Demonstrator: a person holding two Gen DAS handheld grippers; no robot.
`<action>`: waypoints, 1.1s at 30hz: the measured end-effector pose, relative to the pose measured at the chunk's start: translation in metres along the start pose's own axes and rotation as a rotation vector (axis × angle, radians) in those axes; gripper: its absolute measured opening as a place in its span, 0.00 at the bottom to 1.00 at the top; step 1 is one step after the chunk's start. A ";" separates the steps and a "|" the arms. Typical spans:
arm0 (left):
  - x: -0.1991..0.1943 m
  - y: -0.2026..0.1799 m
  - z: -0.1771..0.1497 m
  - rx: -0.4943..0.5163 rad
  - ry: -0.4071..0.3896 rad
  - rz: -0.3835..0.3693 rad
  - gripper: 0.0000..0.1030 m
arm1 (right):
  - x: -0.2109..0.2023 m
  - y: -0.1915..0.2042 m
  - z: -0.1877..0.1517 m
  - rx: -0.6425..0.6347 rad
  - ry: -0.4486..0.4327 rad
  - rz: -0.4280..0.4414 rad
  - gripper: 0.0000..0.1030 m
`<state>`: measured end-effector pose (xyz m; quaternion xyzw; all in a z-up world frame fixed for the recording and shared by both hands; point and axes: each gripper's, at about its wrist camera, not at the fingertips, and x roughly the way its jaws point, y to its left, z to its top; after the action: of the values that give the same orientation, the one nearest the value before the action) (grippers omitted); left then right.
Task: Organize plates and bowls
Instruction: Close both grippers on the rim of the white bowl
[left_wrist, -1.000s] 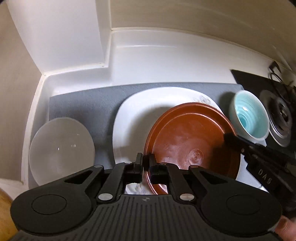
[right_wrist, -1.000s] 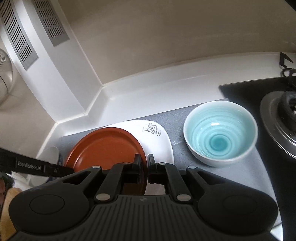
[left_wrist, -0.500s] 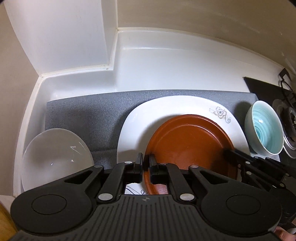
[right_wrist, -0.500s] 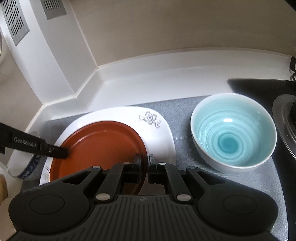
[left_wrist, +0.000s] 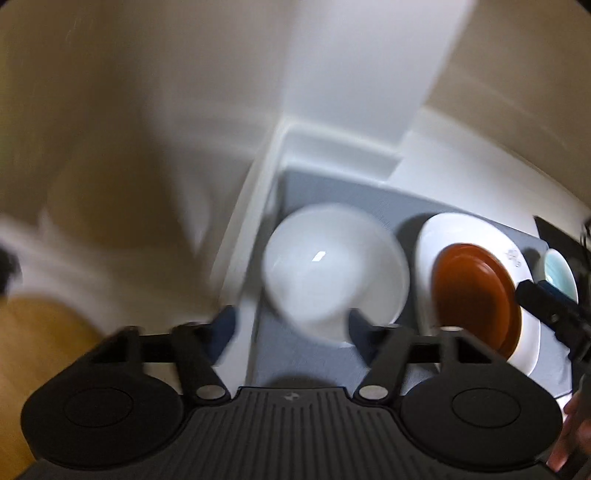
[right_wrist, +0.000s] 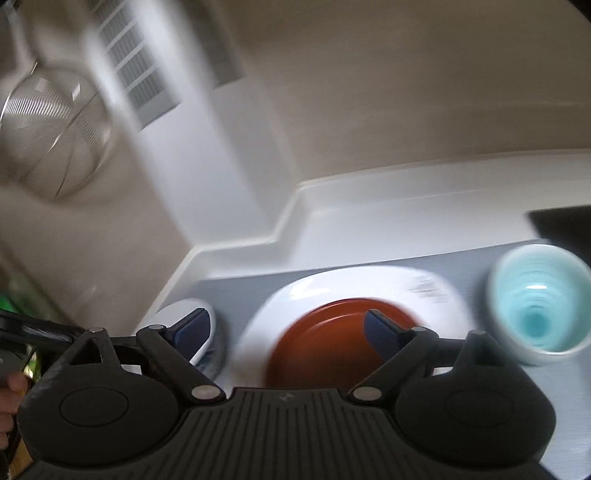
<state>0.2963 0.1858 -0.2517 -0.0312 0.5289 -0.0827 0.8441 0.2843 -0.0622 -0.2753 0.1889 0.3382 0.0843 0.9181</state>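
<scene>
Fingers of the left gripper (left_wrist: 291, 325) are spreading apart w/ nothing gripped; the white bowl (left_wrist: 334, 275) shows betw. them but the pads don't press it. It sits on the grey mat (left_wrist: 303, 192) near the surface's left edge, by the back corner. Fingers of the right gripper (right_wrist: 286, 326) are also spreading, released, over the brown plate (right_wrist: 332, 339), no contact seen. That plate lies on the white plate (right_wrist: 354, 286), mid-mat. Blue bowl (right_wrist: 539, 308) stands just beside the white plate toward the right edge, by a dark hob (right_wrist: 561, 223). Mesh strainer (right_wrist: 55, 125) hangs on the wall, upper left. Both views blurred.
</scene>
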 end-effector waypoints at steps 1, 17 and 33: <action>0.004 0.004 -0.002 -0.024 0.004 -0.022 0.39 | 0.008 0.010 -0.001 -0.021 0.023 0.028 0.78; 0.029 0.010 -0.019 -0.063 0.000 -0.089 0.16 | 0.080 0.060 -0.009 -0.096 0.300 0.040 0.15; 0.039 -0.018 -0.028 0.021 -0.078 0.030 0.09 | 0.073 0.052 -0.022 -0.036 0.318 0.040 0.16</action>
<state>0.2852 0.1620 -0.2959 -0.0176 0.4950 -0.0744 0.8655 0.3241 0.0123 -0.3131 0.1634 0.4738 0.1376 0.8543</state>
